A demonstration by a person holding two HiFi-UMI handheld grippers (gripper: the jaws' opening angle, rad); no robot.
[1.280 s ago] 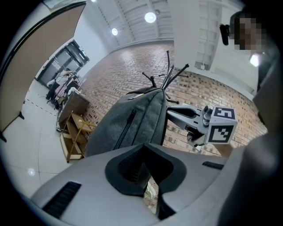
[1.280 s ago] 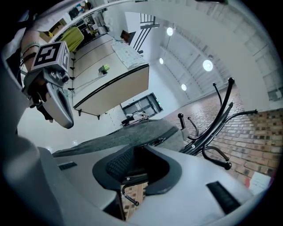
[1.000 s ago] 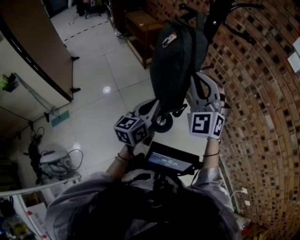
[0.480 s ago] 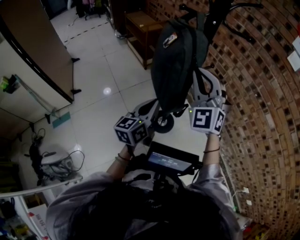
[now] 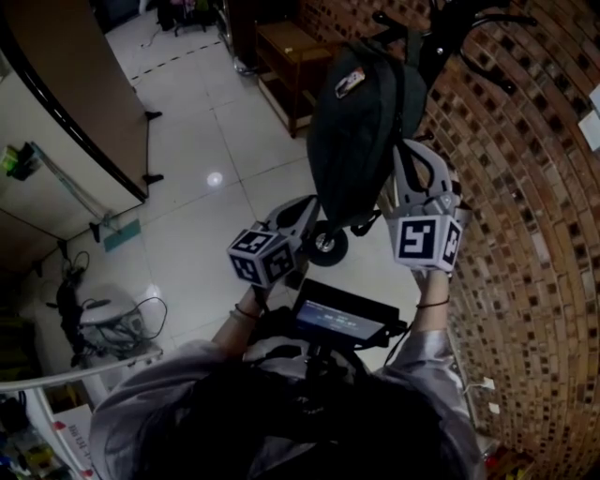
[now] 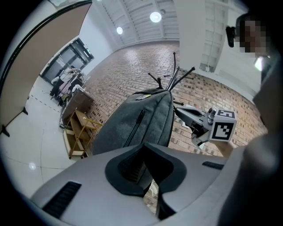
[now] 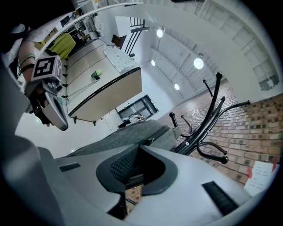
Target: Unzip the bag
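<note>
A dark grey backpack [image 5: 361, 131] hangs from a black coat stand [image 5: 450, 28] against the brick wall. My left gripper [image 5: 314, 214] is under the bag's lower end. In the left gripper view its jaws [image 6: 150, 176] stand shut on the bag's bottom edge, with a closed front zip [image 6: 135, 128] above them. My right gripper [image 5: 411, 161] is at the bag's right side, by a dark shoulder strap. In the right gripper view its jaws [image 7: 132, 176] are nearly together with a dark strip between them. A metal zip pull [image 7: 150, 140] lies just beyond them, not held.
The brick wall [image 5: 525, 234] runs close along the right. A wooden shelf unit [image 5: 281, 47] stands behind the bag on the tiled floor. A small black wheel [image 5: 328, 246] sits on the floor under the bag. A long counter [image 5: 66, 112] is at the left.
The right gripper has shifted a little to the right and the bag has swung slightly that way with it. The left gripper has stayed at the bag's bottom.
</note>
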